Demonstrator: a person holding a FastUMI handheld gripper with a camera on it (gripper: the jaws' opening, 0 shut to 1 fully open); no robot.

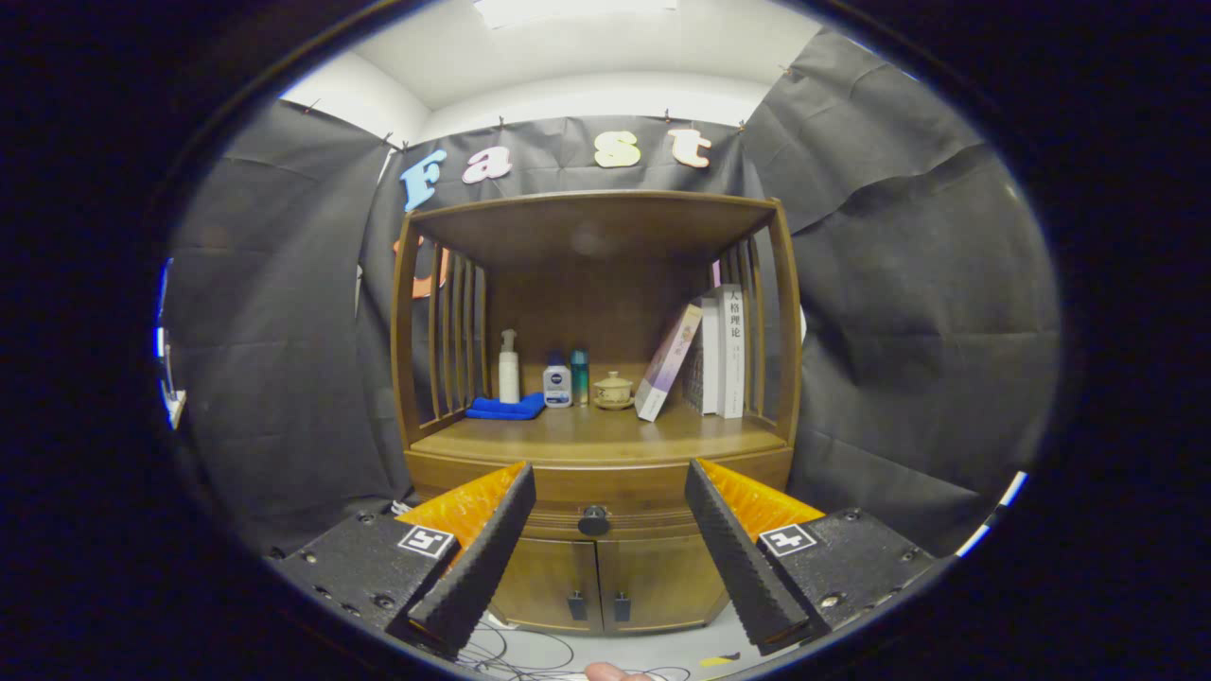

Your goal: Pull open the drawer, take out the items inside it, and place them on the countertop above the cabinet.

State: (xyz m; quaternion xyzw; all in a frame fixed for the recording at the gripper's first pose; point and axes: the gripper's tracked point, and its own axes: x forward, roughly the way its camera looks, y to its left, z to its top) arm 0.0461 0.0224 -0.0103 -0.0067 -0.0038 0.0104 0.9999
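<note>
Facing one drawer (596,521), fingers (492,549) apart.

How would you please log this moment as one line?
stage: approach | gripper: open, apart from knob | drawer: closed | countertop: awaiting items

Open air lies between the spread jaws and the shut drawer's knob (594,519); nothing blocks it.

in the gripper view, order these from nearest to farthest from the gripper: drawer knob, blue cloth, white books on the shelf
The gripper is open, its fingers wide apart and short of the cabinet.
1. Drawer knob: straight ahead between the fingers, on the closed drawer.
2. Blue cloth: on the countertop, left side, farther in.
3. White books: standing at the countertop's right; about as deep as the cloth, too close to call.
</note>
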